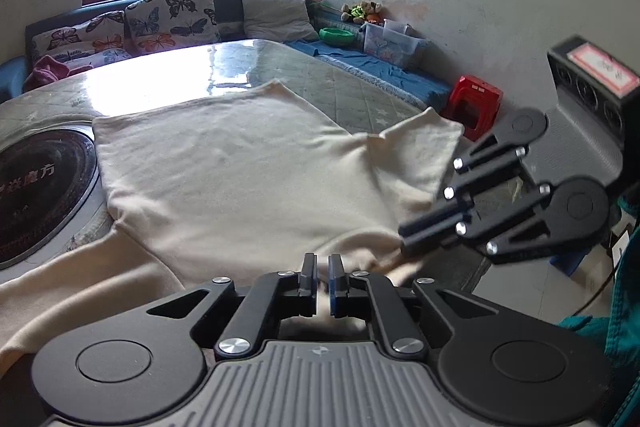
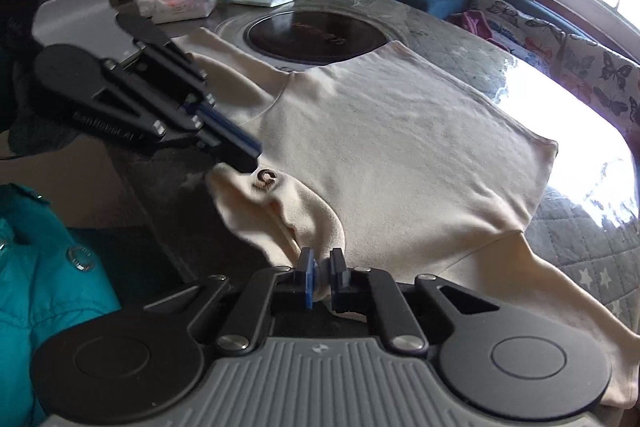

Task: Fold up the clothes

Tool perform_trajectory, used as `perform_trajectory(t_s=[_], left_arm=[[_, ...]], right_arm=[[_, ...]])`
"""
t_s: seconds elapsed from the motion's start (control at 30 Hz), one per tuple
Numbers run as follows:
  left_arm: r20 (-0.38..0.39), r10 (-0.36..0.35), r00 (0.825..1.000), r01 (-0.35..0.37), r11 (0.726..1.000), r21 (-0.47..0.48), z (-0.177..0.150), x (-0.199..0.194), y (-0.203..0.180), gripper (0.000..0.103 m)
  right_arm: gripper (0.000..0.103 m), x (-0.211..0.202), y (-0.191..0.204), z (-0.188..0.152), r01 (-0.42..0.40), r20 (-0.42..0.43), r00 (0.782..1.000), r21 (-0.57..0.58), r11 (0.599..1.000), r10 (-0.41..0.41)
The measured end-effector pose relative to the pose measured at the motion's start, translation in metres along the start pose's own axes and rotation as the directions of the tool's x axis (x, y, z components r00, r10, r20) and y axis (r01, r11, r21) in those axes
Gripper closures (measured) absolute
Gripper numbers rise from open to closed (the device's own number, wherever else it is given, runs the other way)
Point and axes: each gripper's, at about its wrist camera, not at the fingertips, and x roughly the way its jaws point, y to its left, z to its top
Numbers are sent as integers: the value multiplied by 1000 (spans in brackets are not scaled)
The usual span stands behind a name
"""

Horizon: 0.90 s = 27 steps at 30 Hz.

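Cream long-sleeved knit shirt (image 2: 392, 147) lies spread flat on the grey quilted tabletop (image 2: 592, 263), body smooth, collar end at the near edge, hem toward the far side. One sleeve trails off to the near left in the left wrist view, the other runs out to the near right in the right wrist view; spread this way, both side seams are exposed for folding.

Left gripper (image 1: 322, 269): jaws drawn together on the cream fabric at the collar edge; cloth shows between the blue pads. In the right wrist view its tips sit just beside a small brown logo (image 2: 265, 180).

Right gripper (image 2: 323, 267): jaws likewise pinched on a raised fold of the same near edge, just right of the left one.

Judgement: two close pinch points on one edge suggest a lift-and-carry of the collar end toward the hem.

Dark round inset hotplate (image 2: 312, 37) lies partly under the far-left shoulder. Red plastic stool (image 1: 474, 109) stands beyond the table.
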Motion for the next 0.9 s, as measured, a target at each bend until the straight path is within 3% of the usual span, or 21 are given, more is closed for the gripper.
perform_trajectory(t_s=[0.13, 0.27, 0.43, 0.63, 0.9], left_arm=[[39, -8, 999, 9, 1000, -23, 17, 7, 6, 96], [-2, -34, 999, 34, 999, -35, 17, 37, 5, 96], [-46, -73, 996, 72, 997, -30, 0, 52, -5, 96], [-51, -80, 996, 79, 997, -12, -8, 49, -12, 96], [-56, -87, 995, 87, 996, -2, -8, 46, -13, 96]], right_arm=[[94, 3, -3, -1, -16, -16, 1000, 6, 1000, 16], [87, -7, -14, 2, -50, 5, 999, 58, 997, 50], [84, -22, -40, 3, 46, 68, 996, 137, 990, -56], [83, -8, -79, 5, 170, 104, 974, 264, 949, -203], [83, 37, -119, -6, 274, 52, 949, 347, 897, -310]])
